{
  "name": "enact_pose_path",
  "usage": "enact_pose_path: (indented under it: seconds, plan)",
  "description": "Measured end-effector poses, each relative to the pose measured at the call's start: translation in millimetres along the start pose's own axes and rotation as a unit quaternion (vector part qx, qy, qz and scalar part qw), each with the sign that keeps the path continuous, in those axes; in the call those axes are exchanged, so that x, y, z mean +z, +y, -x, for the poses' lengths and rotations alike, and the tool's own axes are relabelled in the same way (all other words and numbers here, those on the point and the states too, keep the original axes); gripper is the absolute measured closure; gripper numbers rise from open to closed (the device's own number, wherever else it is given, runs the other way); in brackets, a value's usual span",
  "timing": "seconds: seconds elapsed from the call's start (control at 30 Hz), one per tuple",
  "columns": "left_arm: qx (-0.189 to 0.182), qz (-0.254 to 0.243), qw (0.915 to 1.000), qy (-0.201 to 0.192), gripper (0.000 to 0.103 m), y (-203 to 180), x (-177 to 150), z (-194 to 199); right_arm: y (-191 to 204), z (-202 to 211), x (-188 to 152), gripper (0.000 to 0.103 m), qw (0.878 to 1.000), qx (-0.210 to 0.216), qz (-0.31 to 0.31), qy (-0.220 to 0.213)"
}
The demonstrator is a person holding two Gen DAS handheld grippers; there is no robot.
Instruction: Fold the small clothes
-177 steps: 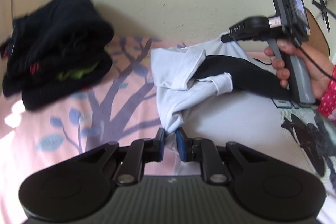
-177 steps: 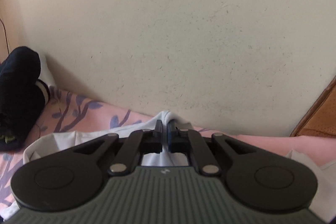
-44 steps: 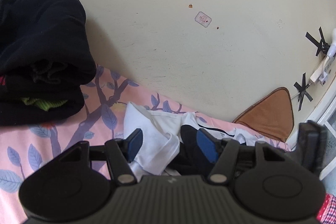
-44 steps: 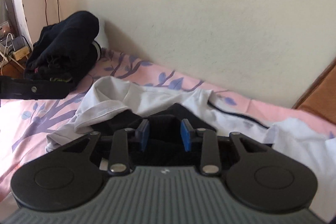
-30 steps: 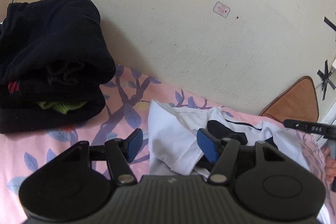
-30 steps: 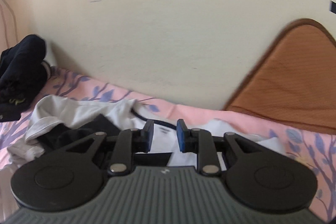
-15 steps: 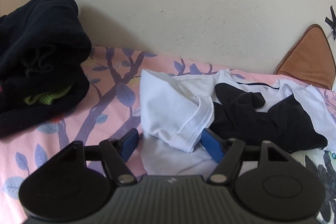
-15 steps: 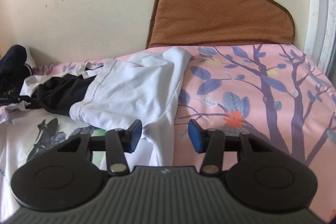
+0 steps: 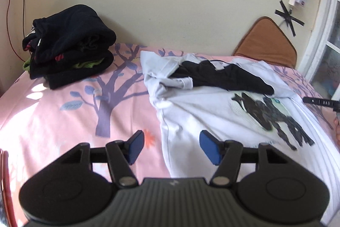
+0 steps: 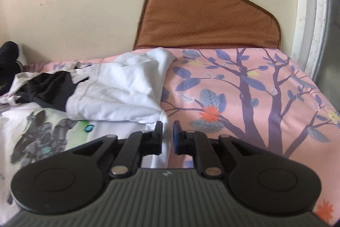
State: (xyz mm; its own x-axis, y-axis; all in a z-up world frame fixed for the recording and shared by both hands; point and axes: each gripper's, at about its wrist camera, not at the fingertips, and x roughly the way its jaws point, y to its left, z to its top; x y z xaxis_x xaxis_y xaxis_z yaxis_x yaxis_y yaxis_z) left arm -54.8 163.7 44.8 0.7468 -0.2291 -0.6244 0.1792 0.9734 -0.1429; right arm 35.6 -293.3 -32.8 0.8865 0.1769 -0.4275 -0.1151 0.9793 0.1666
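A white T-shirt (image 9: 212,118) with a dark print and black sleeve parts lies spread on the pink floral bedsheet (image 9: 63,112), its sleeves folded in over the top. My left gripper (image 9: 172,147) is open above the shirt's lower left hem edge, holding nothing. In the right wrist view the same shirt (image 10: 119,93) lies at left. My right gripper (image 10: 167,133) has its jaws nearly closed at the shirt's right side edge; whether cloth is pinched between them cannot be told.
A pile of dark folded clothes (image 9: 68,50) sits at the bed's far left by the wall. A brown cushion (image 10: 208,16) leans against the wall at the far right. A window frame (image 10: 308,14) borders the bed's right side.
My left gripper has pulled back toward the shirt's lower hem, still open. My right gripper has narrowed from wide open to nearly closed at the shirt's right edge.
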Motion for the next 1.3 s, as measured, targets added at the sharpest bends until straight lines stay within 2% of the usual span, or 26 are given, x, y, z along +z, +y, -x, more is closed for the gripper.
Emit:
enact_pose_path:
  seconds: [0.03, 0.07, 0.17, 0.27, 0.37, 0.43, 0.47, 0.5, 0.57, 0.63, 0.73, 0.77, 0.8, 0.83, 0.87, 0.93, 1.0, 1.13, 1.23, 1.3]
  plan:
    - [-0.004, 0.0, 1.0, 0.007, 0.044, -1.4, -8.8, 9.7, -0.6, 15.6, -3.7, 0.071, 1.0, 0.014, -0.001, -0.009]
    - [-0.01, 0.001, 0.9998, 0.017, 0.044, -2.8, -18.6, 18.8, 0.2, 33.1, -9.0, 0.068, 1.0, 0.022, 0.0, -0.017]
    - [-0.03, 0.012, 0.9984, 0.047, 0.044, -9.2, -46.9, 38.5, 0.1, 69.4, -28.3, 0.068, 0.999, 0.049, -0.006, -0.012]
    - [-0.069, 0.028, 0.9949, 0.068, 0.044, -14.4, -71.3, 52.9, -3.4, 99.9, -52.6, 0.068, 0.997, 0.079, -0.014, 0.002]
    - [-0.088, 0.043, 0.9907, 0.095, 0.043, -20.4, -87.9, 54.0, -0.1, 124.4, -72.6, 0.065, 0.997, 0.08, -0.015, 0.007]
    - [-0.091, 0.048, 0.9905, 0.091, 0.045, -24.8, -96.8, 57.8, 2.4, 136.3, -81.2, 0.064, 0.997, 0.076, -0.018, 0.004]
    - [-0.098, 0.048, 0.9897, 0.092, 0.062, -27.2, -97.7, 58.5, 3.2, 140.5, -84.4, 0.064, 0.997, 0.075, -0.021, 0.001]
    - [-0.108, 0.049, 0.988, 0.099, 0.096, -32.1, -97.5, 57.0, 4.3, 143.5, -86.8, 0.064, 0.997, 0.075, -0.023, -0.002]
    - [-0.098, 0.048, 0.9899, 0.09, 0.097, -39.1, -91.1, 57.0, 7.4, 145.4, -89.1, 0.064, 0.997, 0.078, -0.025, -0.008]
    - [-0.102, 0.042, 0.992, 0.062, 0.097, -48.3, -76.9, 60.5, 10.7, 145.4, -88.1, 0.064, 0.997, 0.078, -0.025, -0.013]
    - [-0.095, -0.007, 0.9955, 0.002, 0.097, -85.6, -46.5, 57.7, 13.2, 145.1, -84.7, 0.064, 0.995, 0.086, -0.034, -0.025]
    - [-0.108, -0.025, 0.9938, -0.014, 0.089, -97.4, -40.0, 54.4, 14.0, 144.6, -84.3, 0.064, 0.995, 0.087, -0.036, -0.028]
    - [-0.135, -0.046, 0.9895, -0.025, 0.064, -111.3, -33.0, 48.9, 14.8, 143.4, -83.0, 0.064, 0.995, 0.086, -0.038, -0.03]
    - [-0.141, -0.057, 0.988, -0.029, 0.046, -118.1, -27.9, 43.6, 15.6, 142.9, -82.3, 0.064, 0.995, 0.084, -0.04, -0.031]
    - [-0.131, -0.062, 0.9889, -0.033, 0.037, -119.9, -24.1, 40.3, 16.5, 143.9, -82.2, 0.064, 0.995, 0.084, -0.042, -0.032]
    - [-0.098, -0.06, 0.9928, -0.032, 0.04, -108.7, -17.2, 37.9, 17.7, 150.9, -85.5, 0.064, 0.995, 0.089, -0.039, -0.038]
    - [-0.075, -0.028, 0.9964, -0.026, 0.04, -84.5, -12.4, 40.5, 18.0, 158.9, -91.9, 0.064, 0.995, 0.089, -0.033, -0.041]
    - [-0.058, 0.041, 0.9974, 0.005, 0.04, -42.1, -13.3, 43.1, 10.9, 166.0, -105.8, 0.064, 0.997, 0.06, -0.035, -0.025]
    - [-0.072, 0.025, 0.9967, 0.028, 0.041, -48.8, -18.1, 40.5, 6.0, 171.5, -112.6, 0.064, 0.998, 0.046, -0.038, -0.01]
    - [-0.117, 0.028, 0.9911, 0.057, 0.04, -59.1, -20.0, 35.3, 5.3, 177.2, -116.0, 0.063, 0.999, 0.038, -0.034, 0.001]
